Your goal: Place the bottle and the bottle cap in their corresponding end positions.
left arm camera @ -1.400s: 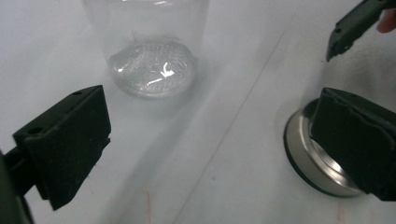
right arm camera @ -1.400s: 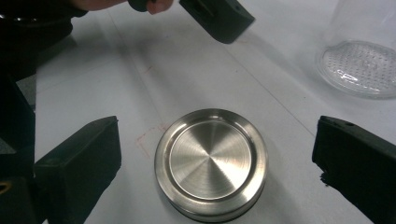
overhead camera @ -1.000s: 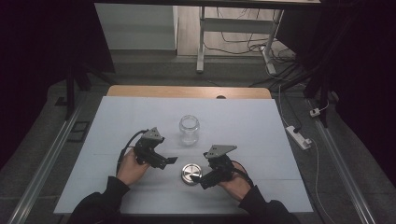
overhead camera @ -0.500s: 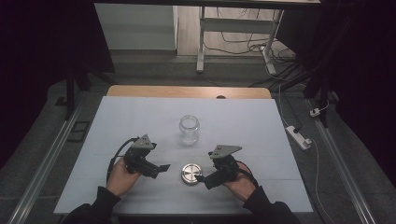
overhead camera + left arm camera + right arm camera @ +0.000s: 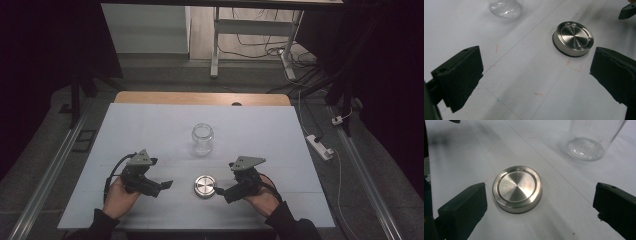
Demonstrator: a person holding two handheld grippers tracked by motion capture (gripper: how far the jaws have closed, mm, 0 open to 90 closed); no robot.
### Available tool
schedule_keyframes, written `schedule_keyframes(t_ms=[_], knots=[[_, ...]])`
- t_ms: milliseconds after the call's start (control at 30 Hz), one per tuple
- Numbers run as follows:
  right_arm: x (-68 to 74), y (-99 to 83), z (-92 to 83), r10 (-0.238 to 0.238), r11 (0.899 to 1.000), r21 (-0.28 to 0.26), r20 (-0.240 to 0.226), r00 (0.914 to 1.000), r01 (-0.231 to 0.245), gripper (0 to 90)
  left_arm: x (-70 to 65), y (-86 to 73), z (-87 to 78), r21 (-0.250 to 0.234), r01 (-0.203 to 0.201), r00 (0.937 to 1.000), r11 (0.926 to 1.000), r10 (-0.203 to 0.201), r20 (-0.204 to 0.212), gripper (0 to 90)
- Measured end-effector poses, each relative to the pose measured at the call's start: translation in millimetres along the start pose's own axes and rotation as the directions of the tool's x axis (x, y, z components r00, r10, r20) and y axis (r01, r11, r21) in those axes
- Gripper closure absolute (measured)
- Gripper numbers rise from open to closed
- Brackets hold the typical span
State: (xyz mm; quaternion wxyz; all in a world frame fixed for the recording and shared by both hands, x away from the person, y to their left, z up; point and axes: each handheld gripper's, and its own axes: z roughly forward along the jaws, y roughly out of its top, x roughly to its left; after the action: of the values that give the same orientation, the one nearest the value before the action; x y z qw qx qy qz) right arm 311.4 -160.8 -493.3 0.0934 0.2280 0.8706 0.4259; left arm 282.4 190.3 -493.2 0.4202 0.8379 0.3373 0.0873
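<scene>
Metal lid (image 5: 204,186) laid flat on table (image 5: 150,130), between left gripper (image 5: 161,186) and right gripper (image 5: 222,192), untouched. Both jaw pairs spread wide. Glass jar (image 5: 202,139) stood behind lid.

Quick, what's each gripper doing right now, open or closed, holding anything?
Left gripper: open, holding nothing.
Right gripper: open, holding nothing, beside the lid.

I am looking at a laboratory recording space, not a home: a table (image 5: 150,130) under a plain white sheet stands on grey carpet, ringed by black curtains (image 5: 45,45). Metal floor rails (image 5: 47,172) flank it, loose cables (image 5: 260,47) and a power strip (image 5: 320,146) lie on the floor, and a metal stand (image 5: 216,45) rises behind.
</scene>
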Motion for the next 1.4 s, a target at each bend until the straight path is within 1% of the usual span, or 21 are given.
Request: schedule_keyframes(t_ms=[300,600,733,833,1033,1200,1400], knots=[[-3.2,-5.7,-11.6,0.010,1.000,-0.007,0.034,0.9994,-0.010,0.0,-2.1,-11.9,-11.9,-0.008,0.026,0.9995,0.9996,-0.026,-0.017,0.0],[-5.7,-13.5,-25.6,0.024,1.000,-0.013,0.067,0.9975,-0.023,0.0,-3.9,-25.7,-27.3,-0.021,0.052,0.9972,0.9984,-0.053,-0.052,0.0],[-6.8,-17.8,-33.0,0.039,0.999,-0.015,0.086,0.9955,-0.038,0.0,-4.5,-32.6,-34.7,-0.026,0.065,0.9953,0.9976,-0.066,-0.070,0.0],[-8.7,-21.9,-38.5,0.047,0.999,-0.016,0.100,0.9938,-0.046,0.0,-5.1,-38.2,-40.0,-0.032,0.075,0.9933,0.9967,-0.077,-0.086,0.0],[-11.7,-29.8,-50.0,0.071,0.997,-0.024,0.129,0.9891,-0.069,0.0,-5.9,-50.3,-51.9,-0.048,0.098,0.9892,0.9940,-0.103,-0.104,0.0],[-13.7,-36.9,-59.7,0.088,0.996,-0.027,0.151,0.9847,-0.085,0.0,-6.6,-61.0,-61.0,-0.059,0.120,0.9846,0.9910,-0.126,-0.121,0.0],[-16.3,-46.3,-73.2,0.115,0.993,-0.042,0.189,0.9752,-0.109,0.0,-7.9,-72.3,-71.7,-0.074,0.143,0.9781,0.9869,-0.153,-0.142,0.0]])
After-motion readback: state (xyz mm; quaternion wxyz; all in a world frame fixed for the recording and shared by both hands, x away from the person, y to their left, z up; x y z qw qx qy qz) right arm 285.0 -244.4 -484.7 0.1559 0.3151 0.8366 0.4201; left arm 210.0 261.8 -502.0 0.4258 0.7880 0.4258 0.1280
